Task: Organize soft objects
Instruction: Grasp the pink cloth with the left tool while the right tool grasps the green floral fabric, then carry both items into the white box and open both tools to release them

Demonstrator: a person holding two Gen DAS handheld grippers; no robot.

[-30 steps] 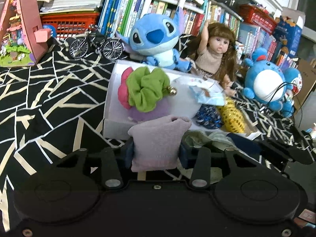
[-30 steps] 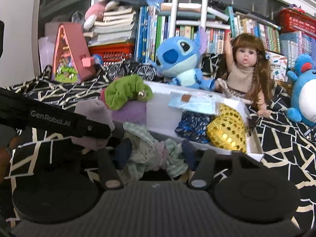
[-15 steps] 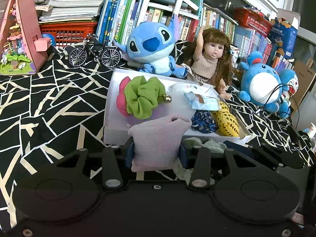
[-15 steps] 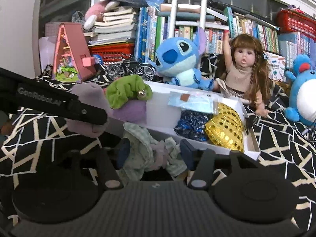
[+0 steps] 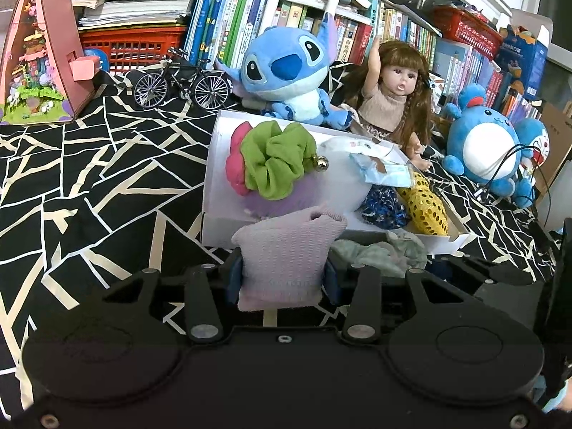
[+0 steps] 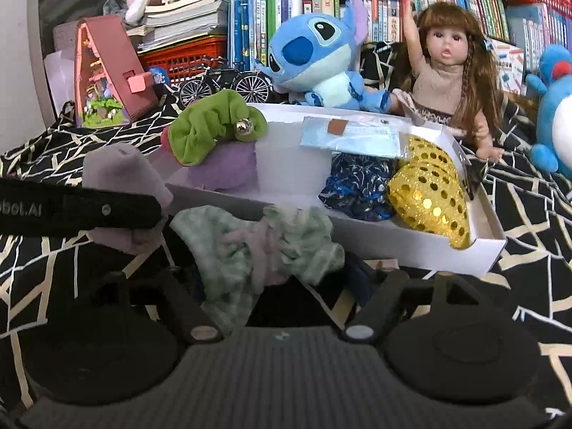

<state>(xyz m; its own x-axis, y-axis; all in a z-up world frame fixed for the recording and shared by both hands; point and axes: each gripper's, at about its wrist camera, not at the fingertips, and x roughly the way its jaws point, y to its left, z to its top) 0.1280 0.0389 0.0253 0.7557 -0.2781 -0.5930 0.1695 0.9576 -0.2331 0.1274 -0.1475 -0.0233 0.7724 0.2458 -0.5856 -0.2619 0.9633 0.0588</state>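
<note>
My left gripper [image 5: 282,280] is shut on a pale lilac knitted sock [image 5: 286,254], held just in front of the near left corner of the white box [image 5: 214,178]. My right gripper [image 6: 275,282] is shut on a green checked scrunchie [image 6: 257,243], held in front of the box's near wall [image 6: 411,246]. The box holds a green scrunchie [image 5: 275,164], a pink one [image 5: 236,164], a purple one [image 6: 228,168], a blue patterned one [image 6: 357,186], a gold sequin one [image 6: 429,196] and a light blue packet [image 6: 350,136]. The left gripper with the sock [image 6: 118,168] shows in the right wrist view.
The box sits on a black cloth with cream lines [image 5: 89,178]. Behind it stand a blue plush [image 5: 286,71], a doll [image 5: 393,96], a model bicycle [image 5: 182,84], a pink toy house [image 5: 39,57] and bookshelves. A round blue plush [image 5: 486,146] with cables is at the right.
Both grippers have drawn back a little from the box and risen slightly, each keeping its hold. The things in the box have not moved.
</note>
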